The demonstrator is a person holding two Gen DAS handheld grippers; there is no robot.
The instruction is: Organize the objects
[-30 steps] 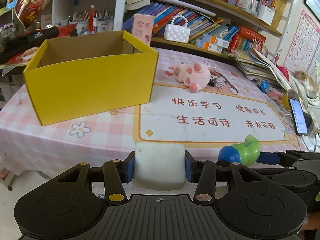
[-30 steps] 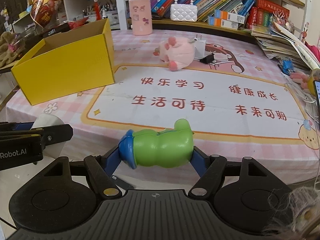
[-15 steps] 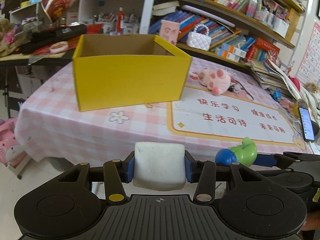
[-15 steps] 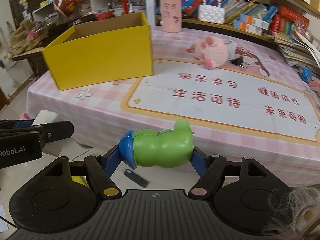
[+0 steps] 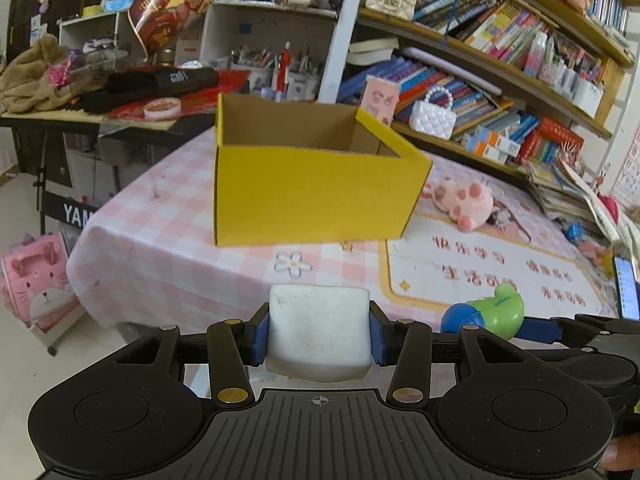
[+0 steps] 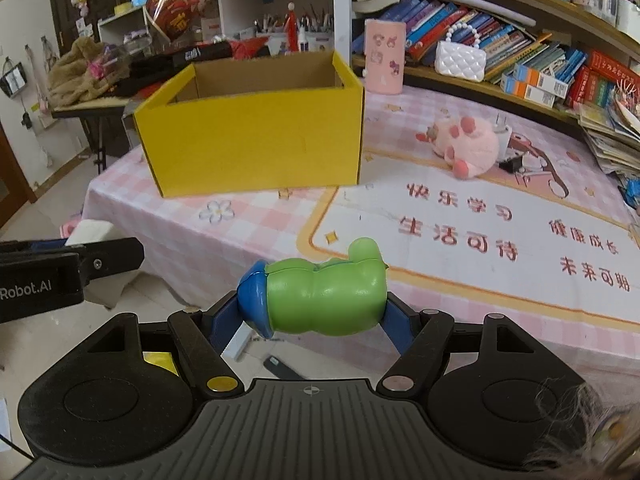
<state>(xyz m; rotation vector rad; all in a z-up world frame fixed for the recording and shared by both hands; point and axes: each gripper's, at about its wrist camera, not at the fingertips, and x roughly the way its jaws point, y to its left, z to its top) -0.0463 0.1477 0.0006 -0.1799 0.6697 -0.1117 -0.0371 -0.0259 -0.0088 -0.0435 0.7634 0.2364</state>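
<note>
My left gripper (image 5: 319, 334) is shut on a white foam block (image 5: 318, 336) and holds it in the air before the table's near edge. My right gripper (image 6: 314, 300) is shut on a green and blue plastic toy (image 6: 320, 298); the toy also shows in the left wrist view (image 5: 486, 317). An open yellow cardboard box (image 5: 316, 184) stands on the pink checked tablecloth (image 5: 160, 240); I see nothing in the part of its inside that shows. It shows in the right wrist view too (image 6: 256, 144). A pink plush toy (image 6: 470, 148) lies on the table, right of the box.
Bookshelves with a white handbag (image 5: 434, 116) and a pink cup (image 6: 383, 56) stand behind the table. A stack of books (image 5: 568, 192) and a phone (image 5: 626, 288) are at the right. A pink bag (image 5: 36, 284) sits on the floor at left.
Both grippers have swung left and lifted, still holding their objects. The yellow box now sits nearer the middle of both views and looks closer.
</note>
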